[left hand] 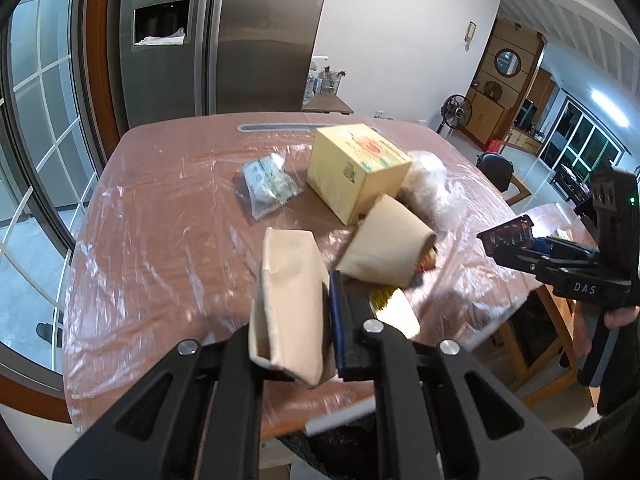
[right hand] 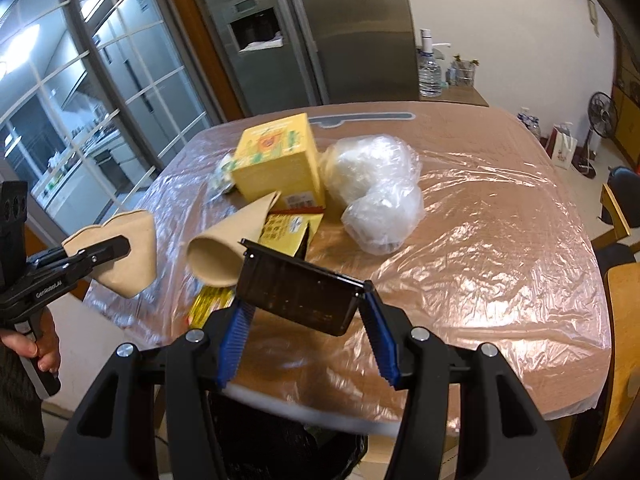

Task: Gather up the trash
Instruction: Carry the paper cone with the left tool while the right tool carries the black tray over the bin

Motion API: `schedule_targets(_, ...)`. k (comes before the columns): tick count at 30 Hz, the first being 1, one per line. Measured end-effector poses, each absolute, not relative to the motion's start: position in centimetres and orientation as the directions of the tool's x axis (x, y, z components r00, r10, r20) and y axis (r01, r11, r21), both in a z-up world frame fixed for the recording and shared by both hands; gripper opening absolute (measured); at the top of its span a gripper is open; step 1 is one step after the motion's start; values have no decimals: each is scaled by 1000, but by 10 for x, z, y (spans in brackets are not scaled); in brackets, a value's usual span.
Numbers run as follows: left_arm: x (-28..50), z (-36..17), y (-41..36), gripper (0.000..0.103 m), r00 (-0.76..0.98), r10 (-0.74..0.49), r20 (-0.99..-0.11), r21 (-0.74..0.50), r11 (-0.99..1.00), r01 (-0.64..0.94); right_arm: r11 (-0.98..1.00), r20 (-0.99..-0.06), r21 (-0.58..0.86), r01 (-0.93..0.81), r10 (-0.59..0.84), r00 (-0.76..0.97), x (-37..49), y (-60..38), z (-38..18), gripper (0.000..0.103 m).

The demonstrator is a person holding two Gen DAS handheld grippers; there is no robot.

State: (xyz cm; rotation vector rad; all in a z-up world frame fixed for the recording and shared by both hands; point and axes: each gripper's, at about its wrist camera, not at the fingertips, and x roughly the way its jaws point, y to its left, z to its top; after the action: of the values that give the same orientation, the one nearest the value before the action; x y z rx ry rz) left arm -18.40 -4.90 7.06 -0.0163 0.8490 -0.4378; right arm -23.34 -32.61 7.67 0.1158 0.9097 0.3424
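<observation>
- Left gripper [left hand: 316,320] clamped on a flattened brown paper cup [left hand: 288,304], lifted off the table; the right wrist view shows the same cup pinched at the left edge, hanging clear of the tabletop.
- Right gripper [right hand: 304,312] closed on a dark plastic tray [right hand: 298,290], blue pads pressing its two ends, tray tilted and held above the table's near edge.
- Table [right hand: 500,280] covered with crinkled clear plastic sheeting.
- Remaining trash near table centre: yellow box [right hand: 278,164] upright; a second brown paper cup [right hand: 228,240] on its side, touching the box front, mouth toward the right wrist camera.
- Yellow printed packet [right hand: 290,230] flat under that cup's tip, just in front of the box.
- Crumpled clear plastic bag [right hand: 376,188] just right of the box, touching it.
- Small green-and-white wrapper [left hand: 268,184] left of the box, apart from it.
- Black-lined bin [right hand: 280,440] below the near table edge, under the right gripper, partly hidden.
- Steel fridge [left hand: 224,36] behind the table.
</observation>
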Motion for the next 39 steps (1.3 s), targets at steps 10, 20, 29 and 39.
schedule_targets(10, -228, 74, -54, 13, 536, -424, -730, -208, 885, 416, 910, -765, 256, -326, 397, 507, -270, -320, 80, 53)
schedule_targets(20, -259, 76, -71, 13, 469, -472, -747, -221, 841, 494, 885, -784, 282, -370, 435, 443, -299, -312, 75, 53)
schedule_targets(29, -279, 55, -85, 13, 392, -482, -784, -236, 814, 530, 877, -819, 286, -387, 433, 376, -321, -306, 57, 53)
schedule_targets(39, -287, 10, -99, 13, 314, -436, -843, -208, 803, 558, 883, -859, 241, -403, 387, 335, -331, -301, 30, 53)
